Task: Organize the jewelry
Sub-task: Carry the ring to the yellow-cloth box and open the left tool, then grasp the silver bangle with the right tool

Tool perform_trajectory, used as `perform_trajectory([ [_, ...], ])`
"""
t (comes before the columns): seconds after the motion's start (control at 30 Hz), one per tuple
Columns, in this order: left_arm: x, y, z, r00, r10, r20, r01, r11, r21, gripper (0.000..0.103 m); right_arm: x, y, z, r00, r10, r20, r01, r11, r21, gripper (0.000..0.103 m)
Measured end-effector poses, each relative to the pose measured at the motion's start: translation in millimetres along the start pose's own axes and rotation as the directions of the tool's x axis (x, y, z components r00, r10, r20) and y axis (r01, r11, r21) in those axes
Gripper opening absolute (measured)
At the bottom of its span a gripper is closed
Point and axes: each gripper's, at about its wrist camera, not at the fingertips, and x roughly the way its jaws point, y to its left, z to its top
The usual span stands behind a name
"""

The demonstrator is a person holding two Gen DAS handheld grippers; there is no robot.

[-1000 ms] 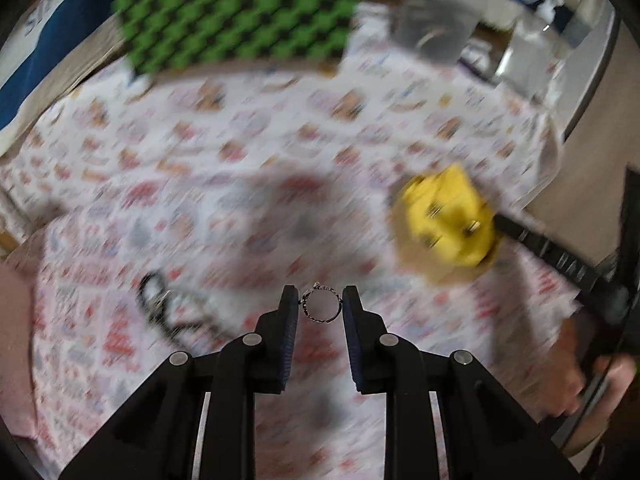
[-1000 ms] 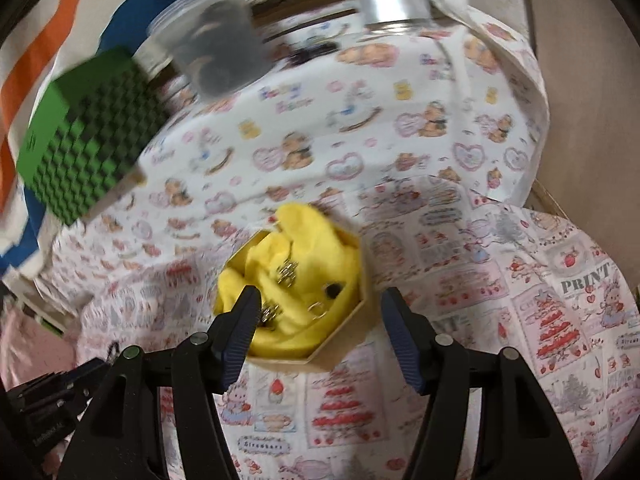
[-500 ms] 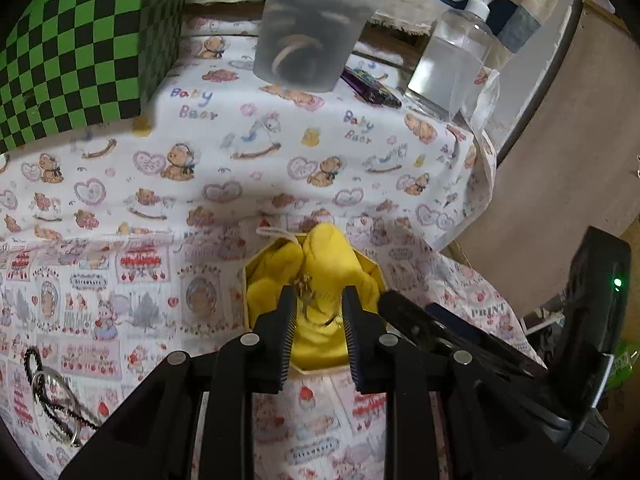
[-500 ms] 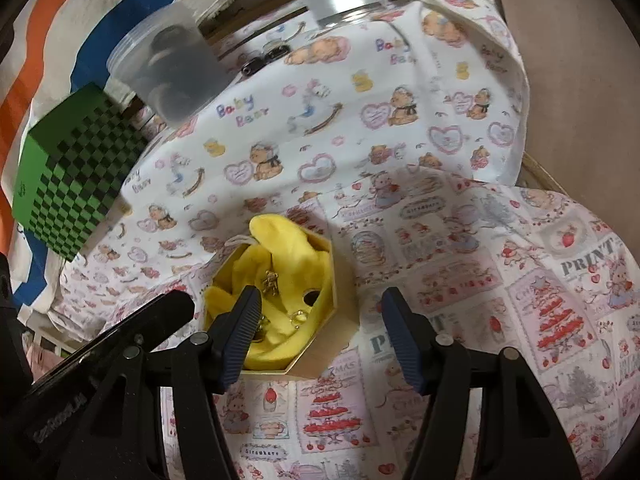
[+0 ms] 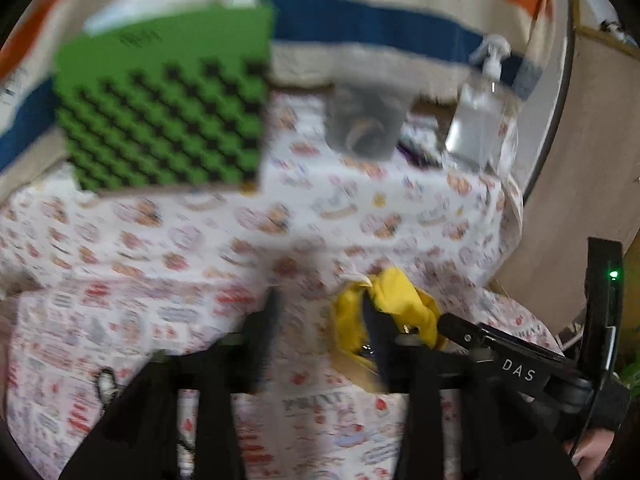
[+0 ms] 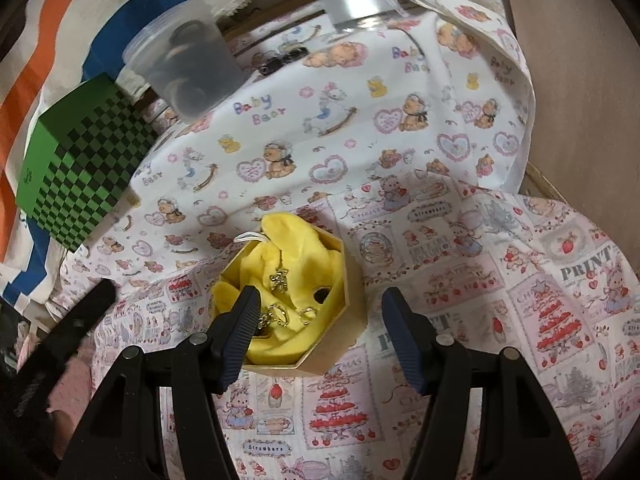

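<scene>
The tan hexagonal cardboard box (image 6: 320, 344) lined with crumpled yellow cloth (image 6: 296, 252) sits on the printed tablecloth (image 6: 500, 280) at centre. Inside, a gold bear-charm chain (image 6: 280, 278) runs long-axis from twelve to six o'clock, with small gold rings (image 6: 306, 314) below it. The right gripper (image 6: 316, 340) straddles the box, jaws apart, touching nothing clearly. The left gripper (image 5: 320, 320), blurred, has its jaws opening with nothing between them.
</scene>
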Motion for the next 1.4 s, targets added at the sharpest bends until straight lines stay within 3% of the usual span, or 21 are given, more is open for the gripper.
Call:
perform_trajectory([
  [0.07, -23.3, 8.7, -4.2, 0.993, 0.042, 0.108, -0.042, 0.999, -0.004, 0.087, -3.5, 4.8, -0.4, 1.000, 0.000, 0.016, 0.000, 1.000, -0.024, 0.064],
  [0.13, -43.0, 15.5, -7.1, 0.982, 0.070, 0.175, -0.074, 0.997, 0.017, 0.087, -7.6, 11.1, -1.5, 0.999, -0.005, 0.038, 0.007, 0.999, -0.052, 0.066],
  [0.23, -69.0, 25.3, -13.4, 0.973, 0.090, 0.211, -0.100, 0.994, 0.033, 0.089, -12.8, 21.9, -4.0, 0.997, -0.011, 0.070, 0.017, 0.995, -0.096, 0.071],
  [0.3, -83.4, 31.6, -18.7, 0.967, 0.096, 0.234, -0.109, 0.993, 0.043, 0.103, -14.3, 28.1, -6.2, 0.996, -0.013, 0.086, 0.024, 0.993, -0.119, 0.072],
  [0.4, -97.0, 44.7, -29.8, 0.955, 0.122, 0.269, -0.137, 0.990, 0.039, 0.103, -13.9, 36.1, -9.7, 0.995, -0.013, 0.095, 0.027, 0.989, -0.145, 0.073],
  [0.63, -86.2, 78.6, -49.2, 0.950, 0.178, 0.256, -0.204, 0.976, 0.081, 0.103, -8.8, 52.9, -20.7, 0.996, -0.023, 0.090, 0.042, 0.978, -0.207, 0.075],
  [0.77, -79.6, 107.5, -54.7, 0.946, 0.181, 0.268, -0.188, 0.982, 0.004, 0.103, -5.4, 62.2, -27.3, 0.995, -0.035, 0.092, 0.057, 0.967, -0.247, 0.075],
  [0.9, -73.6, 131.2, -56.5, 0.942, 0.240, 0.236, -0.242, 0.970, -0.022, 0.103, -3.1, 67.6, -32.3, 0.994, -0.051, 0.100, 0.077, 0.960, -0.270, 0.075],
  [1.0, -77.3, 148.9, -58.6, 0.924, 0.303, 0.233, -0.294, 0.953, -0.073, 0.103, 0.1, 72.2, -36.7, 0.994, -0.051, 0.094, 0.076, 0.955, -0.286, 0.075],
  [1.23, -85.6, 166.5, -61.3, 0.923, 0.307, 0.231, -0.277, 0.948, -0.157, 0.103, 10.6, 92.0, -54.2, 0.999, 0.030, 0.039, -0.015, 0.938, -0.345, 0.075],
  [1.4, -91.7, 165.3, -64.2, 0.890, 0.374, 0.259, -0.339, 0.925, -0.172, 0.103, 15.4, 111.7, -71.3, 0.996, 0.092, -0.006, -0.086, 0.907, -0.412, 0.075],
])
